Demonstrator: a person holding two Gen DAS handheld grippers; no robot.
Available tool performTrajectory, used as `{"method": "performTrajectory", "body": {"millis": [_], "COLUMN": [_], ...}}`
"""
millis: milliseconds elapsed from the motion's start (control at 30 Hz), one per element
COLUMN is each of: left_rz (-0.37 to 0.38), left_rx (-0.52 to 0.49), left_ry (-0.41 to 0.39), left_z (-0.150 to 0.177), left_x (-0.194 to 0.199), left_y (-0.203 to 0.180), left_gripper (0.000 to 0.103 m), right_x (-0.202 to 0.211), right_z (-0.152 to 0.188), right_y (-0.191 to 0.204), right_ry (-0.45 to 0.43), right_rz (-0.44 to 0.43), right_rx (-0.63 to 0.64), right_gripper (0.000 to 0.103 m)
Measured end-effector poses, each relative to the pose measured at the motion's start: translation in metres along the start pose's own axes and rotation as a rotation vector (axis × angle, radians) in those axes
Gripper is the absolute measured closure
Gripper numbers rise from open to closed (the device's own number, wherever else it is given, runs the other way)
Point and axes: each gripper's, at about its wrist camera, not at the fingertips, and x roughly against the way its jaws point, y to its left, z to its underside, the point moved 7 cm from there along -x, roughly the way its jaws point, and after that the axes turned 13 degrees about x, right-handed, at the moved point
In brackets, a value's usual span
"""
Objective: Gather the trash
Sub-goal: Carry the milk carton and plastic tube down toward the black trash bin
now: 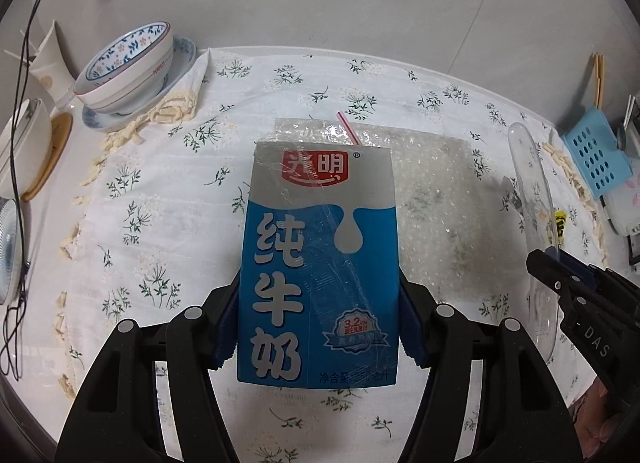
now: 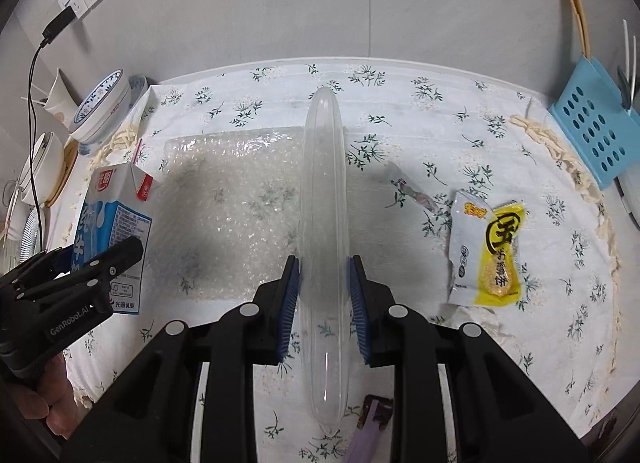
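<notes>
My left gripper [image 1: 320,323] is shut on a blue and grey milk carton [image 1: 320,263] with a red-striped straw, held upright above the floral tablecloth; it also shows in the right wrist view [image 2: 112,231]. My right gripper [image 2: 323,303] is shut on the edge of a clear plastic plate [image 2: 322,223], held on edge; the plate also shows in the left wrist view [image 1: 536,223]. A sheet of bubble wrap [image 2: 232,207] lies flat between them. A yellow and white snack wrapper [image 2: 486,251] and a small crumpled wrapper [image 2: 412,191] lie to the right.
Stacked floral bowls on a plate [image 1: 128,67] stand at the back left, with more bowls [image 1: 24,151] and a black cable [image 1: 24,63]. A blue perforated holder [image 2: 596,131] with chopsticks stands at the back right. A purple object [image 2: 368,435] lies near the front edge.
</notes>
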Motion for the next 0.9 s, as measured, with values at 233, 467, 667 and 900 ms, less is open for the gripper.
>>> {"method": "performTrajectory", "body": {"millis": [233,467,667,900], "left_rz": [0.015,0.029,0.044,0.049], "left_rx": [-0.009,-0.009,-0.011,-0.024], "left_ry": [-0.014,-0.022,-0.032,-0.042], "left_z": [0.013,0.023,0.033,0.044], "left_x": [0.017,0.031,0.045,0.059], "left_y": [-0.003,-0.004,-0.004,-0.007], "left_gripper": [0.041,0.041,0.041,0.041], "right_x": [0.018,0.036,0.052,0.065], "right_z": [0.014,0.025,0.032,0.047], "right_y": [-0.002,0.003,0.007,0.012], "right_ry": [-0.015,-0.04,-0.06,-0.068], "right_rz": [0.007,0.002,-0.003,-0.012], "right_rx": [-0.008,-0.009,-0.008,-0.013], "right_gripper": [0.079,0.079,0.079,0.079]}}
